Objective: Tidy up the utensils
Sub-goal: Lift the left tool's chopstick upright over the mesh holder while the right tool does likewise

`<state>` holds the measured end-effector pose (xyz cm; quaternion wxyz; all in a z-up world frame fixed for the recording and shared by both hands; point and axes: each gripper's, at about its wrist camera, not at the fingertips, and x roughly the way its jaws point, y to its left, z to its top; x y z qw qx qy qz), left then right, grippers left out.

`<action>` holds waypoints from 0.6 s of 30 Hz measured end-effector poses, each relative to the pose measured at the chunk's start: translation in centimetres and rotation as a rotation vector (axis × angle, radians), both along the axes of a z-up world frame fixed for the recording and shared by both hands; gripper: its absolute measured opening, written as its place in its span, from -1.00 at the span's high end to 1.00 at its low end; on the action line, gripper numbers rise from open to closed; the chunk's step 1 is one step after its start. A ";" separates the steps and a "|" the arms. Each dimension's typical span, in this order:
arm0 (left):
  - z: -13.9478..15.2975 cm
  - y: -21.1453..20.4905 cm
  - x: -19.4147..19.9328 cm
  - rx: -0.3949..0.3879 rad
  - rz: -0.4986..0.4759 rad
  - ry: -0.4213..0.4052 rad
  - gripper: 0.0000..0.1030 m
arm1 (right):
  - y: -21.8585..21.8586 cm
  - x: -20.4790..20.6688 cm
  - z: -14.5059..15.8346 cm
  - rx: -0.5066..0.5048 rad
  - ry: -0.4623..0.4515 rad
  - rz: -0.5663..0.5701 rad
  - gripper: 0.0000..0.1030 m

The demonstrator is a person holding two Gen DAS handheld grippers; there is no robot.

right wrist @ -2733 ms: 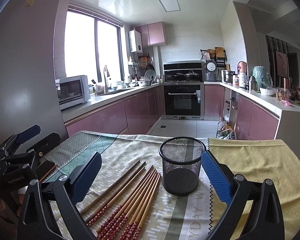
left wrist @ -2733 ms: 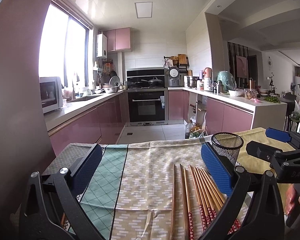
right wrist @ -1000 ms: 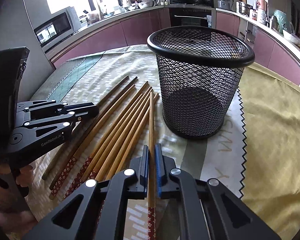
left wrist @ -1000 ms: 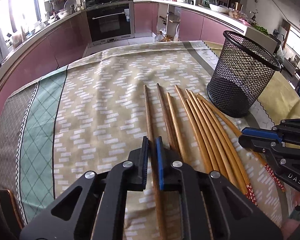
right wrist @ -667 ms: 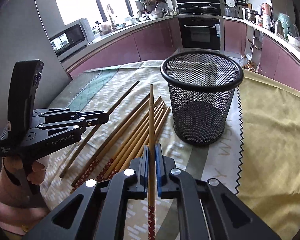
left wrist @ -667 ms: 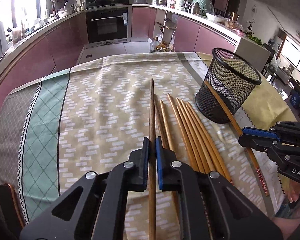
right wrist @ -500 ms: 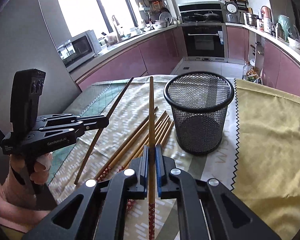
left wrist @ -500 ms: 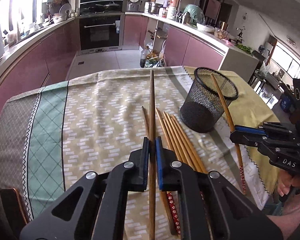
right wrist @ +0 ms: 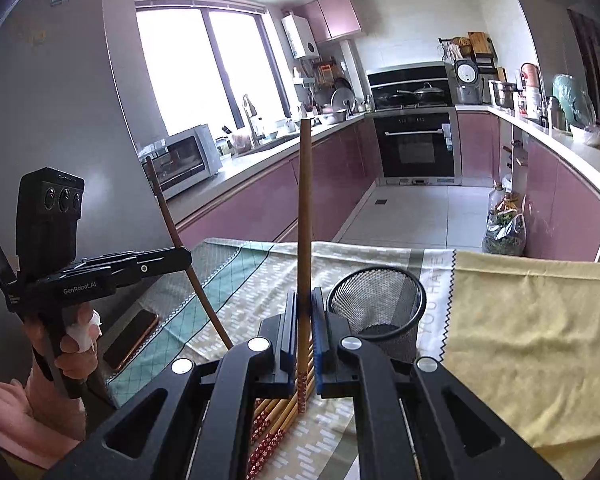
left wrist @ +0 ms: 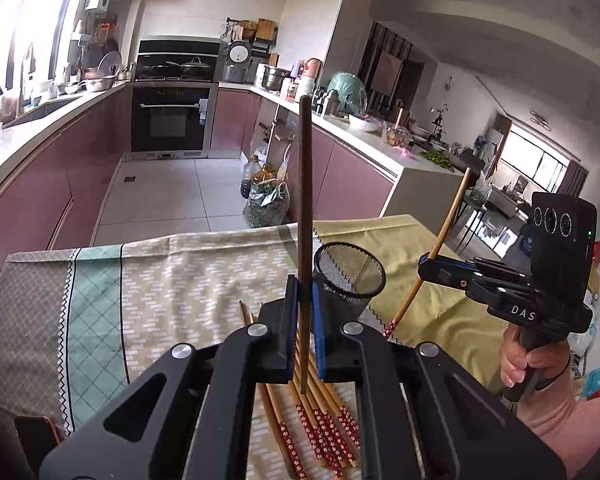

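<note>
Wooden chopsticks are caught mid-lift above a kitchen table. The left gripper [left wrist: 305, 294], its blue-padded jaws clamped together on a dark brown chopstick [left wrist: 305, 200], holds that stick clear of the table with its plain tip pointing away from the camera toward the kitchen counter. The right gripper [right wrist: 305, 312] is likewise clamped tight on a lighter bamboo chopstick [right wrist: 304, 220], whose red-patterned end shows just below the pads. Each gripper is held in a person's hand; the left hand [right wrist: 74, 344] and the right hand [left wrist: 528, 364] each appear in the other camera's view, wrapped around a black handle.

Below the lifted pair, the remaining chopsticks [left wrist: 320, 428] lie in a loose bundle on the patterned tablecloth [left wrist: 180, 280], their red-decorated ends nearest the cameras. A black wire-mesh holder [right wrist: 380, 300] stands upright on the cloth just beside that bundle, to its right in both views; it appears empty. A yellow cloth [right wrist: 532, 328] covers the table's right part, its zigzag edge running close past the holder. A dark smartphone [right wrist: 130, 338] rests on the teal-checked border of the tablecloth, near the left hand. Behind the table, pink cabinets and a built-in oven [right wrist: 416, 144] line the kitchen.
</note>
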<state>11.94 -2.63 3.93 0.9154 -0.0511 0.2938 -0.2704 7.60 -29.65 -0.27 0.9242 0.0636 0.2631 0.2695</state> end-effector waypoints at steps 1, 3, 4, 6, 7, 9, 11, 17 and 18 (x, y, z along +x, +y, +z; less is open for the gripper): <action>0.5 -0.3 0.1 -0.013 -0.008 -0.007 0.86 | -0.1 0.1 0.5 -0.003 -0.016 -0.007 0.89; 1.5 -0.9 0.4 -0.033 -0.019 -0.025 0.86 | -0.6 0.4 1.7 -0.004 -0.047 -0.013 0.89; 2.0 -1.4 0.7 -0.038 -0.025 -0.039 0.86 | -0.7 0.6 2.3 -0.006 -0.063 -0.018 0.89; 3.1 -2.2 1.2 -0.048 -0.032 -0.061 0.86 | -1.2 1.1 3.3 -0.002 -0.086 -0.031 0.89; 3.7 -2.6 1.5 -0.060 -0.039 -0.068 0.86 | -1.5 1.5 3.8 0.001 -0.096 -0.039 0.89; 4.8 -3.5 2.1 -0.078 -0.052 -0.082 0.86 | -2.1 2.1 4.5 0.002 -0.114 -0.057 0.89; 5.8 -4.4 2.5 -0.075 -0.047 -0.108 0.86 | -2.5 2.8 5.0 -0.001 -0.127 -0.075 0.89; 5.6 -7.7 4.9 -0.018 -0.056 -0.071 0.86 | -2.7 5.8 4.2 -0.031 -0.085 -0.089 0.89; 5.0 -8.3 5.4 -0.006 -0.061 -0.052 0.86 | -2.5 6.1 3.7 -0.043 -0.071 -0.086 0.89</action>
